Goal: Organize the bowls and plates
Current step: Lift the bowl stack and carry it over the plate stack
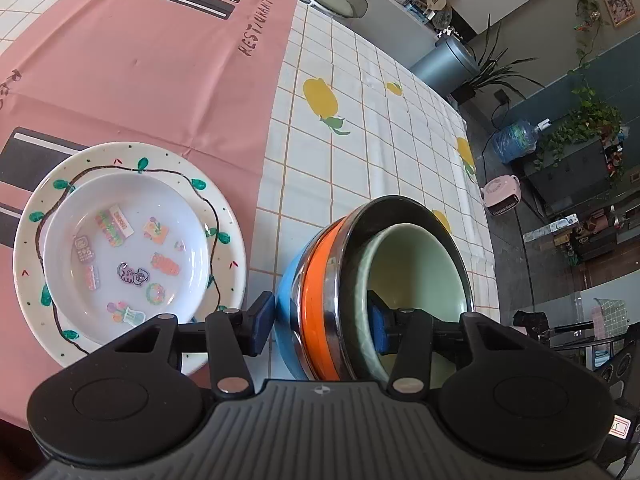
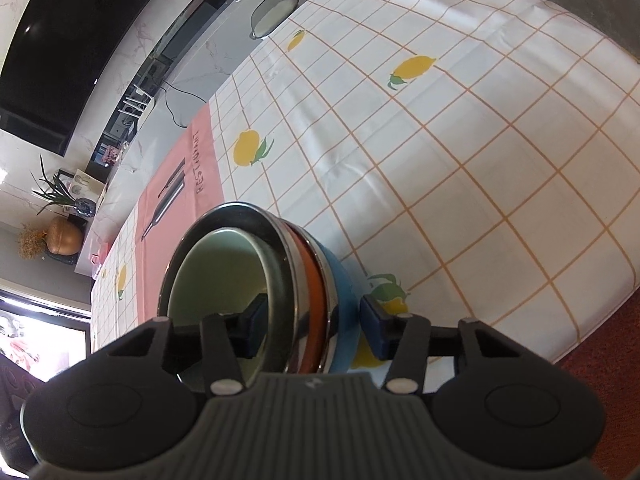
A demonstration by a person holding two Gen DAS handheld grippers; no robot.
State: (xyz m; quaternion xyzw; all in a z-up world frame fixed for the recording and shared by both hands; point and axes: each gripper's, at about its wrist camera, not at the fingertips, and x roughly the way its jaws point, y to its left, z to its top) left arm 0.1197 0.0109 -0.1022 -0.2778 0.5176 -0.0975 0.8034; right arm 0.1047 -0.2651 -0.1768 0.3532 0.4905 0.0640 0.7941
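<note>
A nested stack of bowls (image 1: 320, 304), blue outside, then orange and steel, with a pale green bowl (image 1: 416, 264) innermost, stands on the checked tablecloth. My left gripper (image 1: 320, 320) straddles the stack's rim, one finger inside the green bowl and one outside the blue wall. My right gripper (image 2: 308, 328) straddles the same bowl stack (image 2: 312, 300) from the other side; a gap shows between its outer pad and the blue wall. A white sticker-decorated dish (image 1: 124, 252) sits in a vine-patterned plate (image 1: 228, 232) to the left.
A pink placemat (image 1: 152, 60) lies under the plates. The table edge (image 1: 476, 200) runs along the right, with the floor beyond. A grey-rimmed chair seat (image 2: 276, 12) stands past the table's far end.
</note>
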